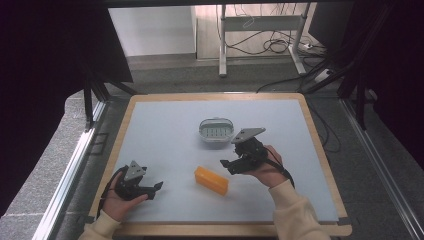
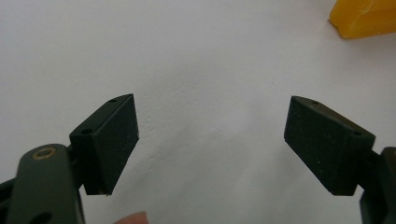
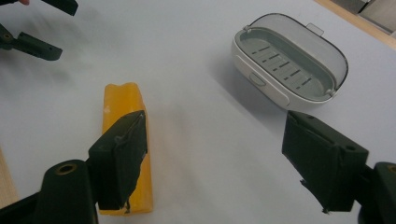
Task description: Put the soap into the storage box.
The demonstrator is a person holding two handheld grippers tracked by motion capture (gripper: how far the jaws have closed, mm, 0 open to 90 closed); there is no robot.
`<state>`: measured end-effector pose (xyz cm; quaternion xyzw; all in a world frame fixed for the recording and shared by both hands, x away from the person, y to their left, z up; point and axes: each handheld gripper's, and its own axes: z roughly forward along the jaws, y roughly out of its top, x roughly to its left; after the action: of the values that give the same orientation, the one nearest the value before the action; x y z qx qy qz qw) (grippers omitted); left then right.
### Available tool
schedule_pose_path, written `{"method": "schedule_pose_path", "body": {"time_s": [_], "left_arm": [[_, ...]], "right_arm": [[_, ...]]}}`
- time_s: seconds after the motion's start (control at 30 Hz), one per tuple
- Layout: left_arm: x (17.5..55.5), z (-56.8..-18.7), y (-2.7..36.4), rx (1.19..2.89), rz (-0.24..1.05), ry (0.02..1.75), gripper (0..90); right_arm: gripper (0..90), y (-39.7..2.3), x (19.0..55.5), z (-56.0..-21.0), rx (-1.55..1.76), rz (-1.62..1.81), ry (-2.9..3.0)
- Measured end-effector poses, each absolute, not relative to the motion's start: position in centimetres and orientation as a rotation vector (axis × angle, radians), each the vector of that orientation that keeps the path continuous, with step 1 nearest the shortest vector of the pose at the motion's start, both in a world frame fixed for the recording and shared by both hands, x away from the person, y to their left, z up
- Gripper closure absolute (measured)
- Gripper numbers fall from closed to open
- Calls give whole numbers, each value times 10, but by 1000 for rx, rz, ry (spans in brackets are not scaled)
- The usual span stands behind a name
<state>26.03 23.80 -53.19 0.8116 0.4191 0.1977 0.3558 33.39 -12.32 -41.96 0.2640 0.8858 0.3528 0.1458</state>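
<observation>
The orange soap bar (image 1: 211, 180) lies flat on the pale blue table mat (image 1: 170, 130), free of both grippers. Just beyond it sits the open white soap box (image 1: 216, 131) with a slotted grey tray inside, apart from the bar. The right gripper (image 1: 226, 163) hangs just right of the bar, jaws apart and empty. The left gripper (image 1: 158, 186) rests left of the bar, jaws wide apart, nothing between them. Nothing lies between either gripper and the bar.
</observation>
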Motion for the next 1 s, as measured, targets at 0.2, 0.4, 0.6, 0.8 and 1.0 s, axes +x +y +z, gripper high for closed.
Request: {"method": "schedule_pose_path", "body": {"time_s": [0.2,0.4,0.6,0.8,1.0], "left_arm": [[261,-532,239,2092,512,1087,181],[261,-532,238,2100,511,1088,181],[261,-534,237,2104,506,1088,181],[261,-533,238,2103,507,1088,180],[261,-533,236,2107,508,1085,180]], "right_arm": [[244,-114,331,-423,741,961,2583],[244,-105,330,-427,750,940,2608],[265,-90,329,-431,731,889,2648],[276,-77,330,-439,697,838,2712],[285,-61,326,-448,668,770,2771]]}}
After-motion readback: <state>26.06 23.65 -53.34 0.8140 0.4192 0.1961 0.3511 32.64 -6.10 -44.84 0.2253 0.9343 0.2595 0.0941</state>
